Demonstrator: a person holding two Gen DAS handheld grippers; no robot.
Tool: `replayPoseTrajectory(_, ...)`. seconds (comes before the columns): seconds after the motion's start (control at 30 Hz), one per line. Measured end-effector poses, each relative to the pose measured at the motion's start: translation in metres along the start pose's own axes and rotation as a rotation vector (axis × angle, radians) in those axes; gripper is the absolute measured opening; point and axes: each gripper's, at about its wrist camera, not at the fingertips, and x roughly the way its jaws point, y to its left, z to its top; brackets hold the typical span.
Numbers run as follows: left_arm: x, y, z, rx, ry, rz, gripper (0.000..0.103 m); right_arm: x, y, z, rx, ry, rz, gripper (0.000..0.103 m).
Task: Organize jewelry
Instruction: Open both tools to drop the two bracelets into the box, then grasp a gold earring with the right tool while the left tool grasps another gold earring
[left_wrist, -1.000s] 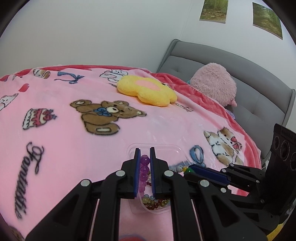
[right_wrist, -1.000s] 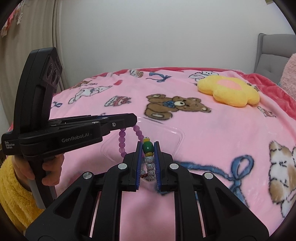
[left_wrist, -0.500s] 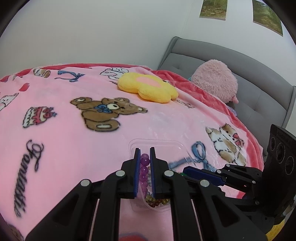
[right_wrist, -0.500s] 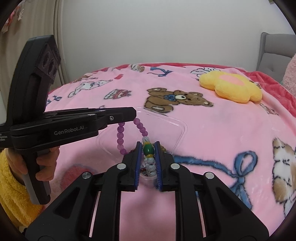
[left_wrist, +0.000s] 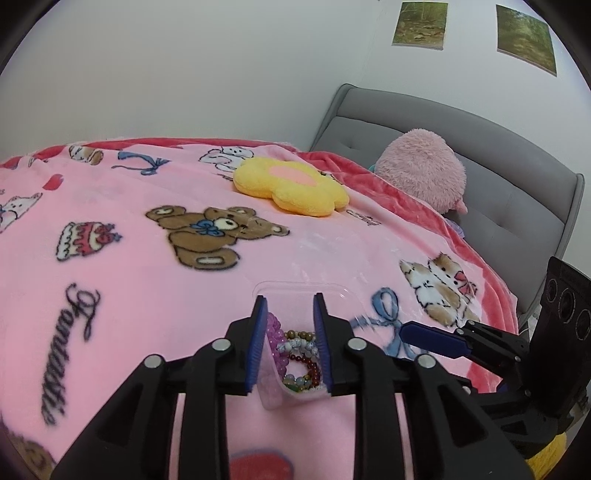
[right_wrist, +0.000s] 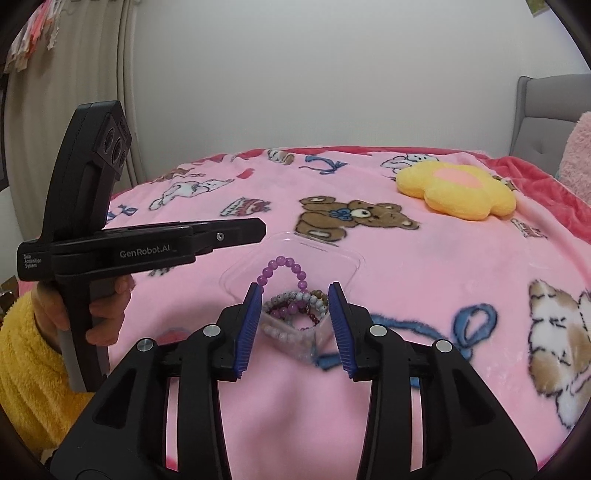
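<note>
The left gripper (left_wrist: 290, 343) is now standing with its blue-padded fingers spread apart, where half a second ago they were pressed tight on the purple bead bracelet (right_wrist: 282, 271). The right gripper (right_wrist: 295, 325) is likewise standing wide open, having just let go of the white and green beaded bracelet (left_wrist: 297, 346) it was pinching. Both pieces are now lying in the clear plastic tray (right_wrist: 343, 258) on the bed, joining a small heap of other beaded bracelets in brown, dark red and mixed colours. In the right wrist view the purple loop is arching up above the heap, looking propped rather than lying flat, and it is touching nothing of the left tool, whose tips are hovering just above and to the side of the tray. The tray is resting on a pink cartoon blanket (left_wrist: 147, 295), with a yellow flower cushion (left_wrist: 291, 190) and a pink plush toy (left_wrist: 421, 175) well beyond it. Judging by this, two bracelets are being delivered together, and both tools are freeing up for whatever jewelry remains; none is showing outside the tray.
</note>
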Motion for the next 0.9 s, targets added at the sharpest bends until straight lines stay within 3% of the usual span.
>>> replayPoseTrajectory(0.4,-0.039,-0.016,-0.022,0.039,0.01,0.003,0.038,-0.028,0.019,-0.033,-0.013,0.026,0.04,0.043)
replayPoseTrajectory(0.6,-0.058,-0.022,-0.048,0.076,0.029,0.015,0.048,-0.037,0.031,-0.056,-0.021,0.057,0.052,0.043)
replayPoseTrajectory(0.9,-0.072,-0.02,-0.098,0.124,0.102,0.055,0.049,-0.042,0.048,-0.081,-0.05,0.095,0.065,0.043)
